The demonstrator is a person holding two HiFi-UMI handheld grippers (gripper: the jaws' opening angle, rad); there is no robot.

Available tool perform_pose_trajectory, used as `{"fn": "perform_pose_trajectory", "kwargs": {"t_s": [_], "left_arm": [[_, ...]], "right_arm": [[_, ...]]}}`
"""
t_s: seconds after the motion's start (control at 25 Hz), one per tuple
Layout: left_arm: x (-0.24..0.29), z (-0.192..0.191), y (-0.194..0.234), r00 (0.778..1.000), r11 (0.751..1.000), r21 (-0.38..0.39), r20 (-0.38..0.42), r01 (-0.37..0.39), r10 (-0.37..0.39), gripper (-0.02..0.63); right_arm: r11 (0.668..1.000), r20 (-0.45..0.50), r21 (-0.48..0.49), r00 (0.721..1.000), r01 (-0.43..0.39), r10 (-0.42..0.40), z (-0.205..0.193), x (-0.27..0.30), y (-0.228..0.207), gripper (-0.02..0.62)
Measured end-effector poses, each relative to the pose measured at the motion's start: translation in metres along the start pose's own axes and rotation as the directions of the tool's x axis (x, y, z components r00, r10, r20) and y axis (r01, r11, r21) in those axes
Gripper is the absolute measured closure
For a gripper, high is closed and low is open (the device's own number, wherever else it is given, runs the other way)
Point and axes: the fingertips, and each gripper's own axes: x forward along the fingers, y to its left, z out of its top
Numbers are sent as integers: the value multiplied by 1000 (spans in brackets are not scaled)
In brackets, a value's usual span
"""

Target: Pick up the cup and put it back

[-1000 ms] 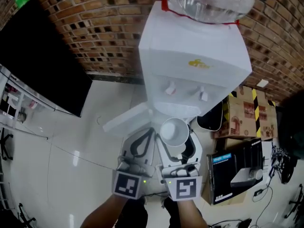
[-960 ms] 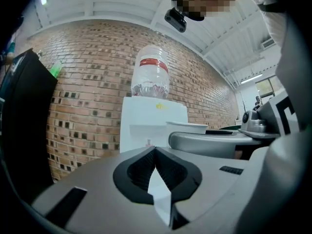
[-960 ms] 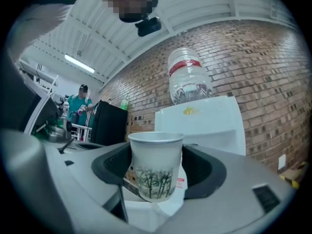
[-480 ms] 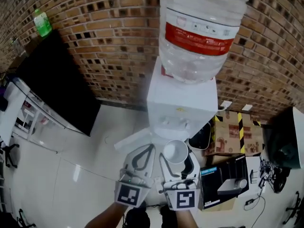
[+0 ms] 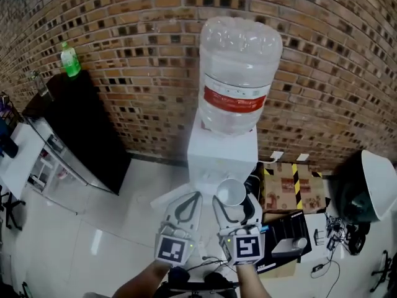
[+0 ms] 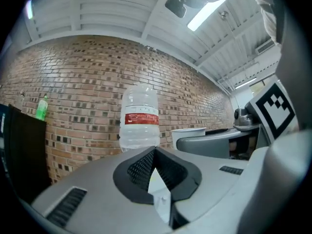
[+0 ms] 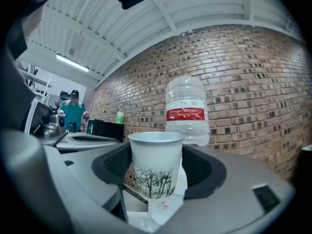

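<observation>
The cup point(image 7: 155, 164) is gripped upright between the jaws of the right gripper point(image 5: 234, 198), just before the water dispenser point(image 5: 221, 158). The left gripper point(image 6: 155, 150) is held beside it, jaws closed together on nothing.

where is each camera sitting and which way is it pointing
Head view: on the person's head, facing forward and down at the brick wall and water bottle; shows forearms, left gripper, right gripper.
Left gripper view: on the left gripper, looking along its shut, empty jaws toward the water bottle.
Right gripper view: on the right gripper, looking along jaws clamped on the cup.
Shared: both gripper views show the water bottle against the brick wall.
</observation>
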Motion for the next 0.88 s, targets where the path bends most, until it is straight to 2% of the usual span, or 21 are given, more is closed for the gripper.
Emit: {"fn": "perform_pose_trajectory", "kwargs": {"t_s": [0.28,0.48,0.64,0.88], "left_arm": [[7,31,4,999,1000,-29,41,-2,4,603],[14,44,4,997,999,-40,71,16,-13,604],[15,48,1,994,996,-82,108,26,-17,604],[17,48,-1,994,995,-92,104,33,-24,604]], "right_arm": [[1000,43,-24,999,6,-5,39,-11,3,264],[999,52,-39,999,6,-4,44,-11,6,264],[999,49,-40,999,19,-17,42,-12,2,264],[999,46,-35,998,33,-32,40,-13,-4,265]]}}
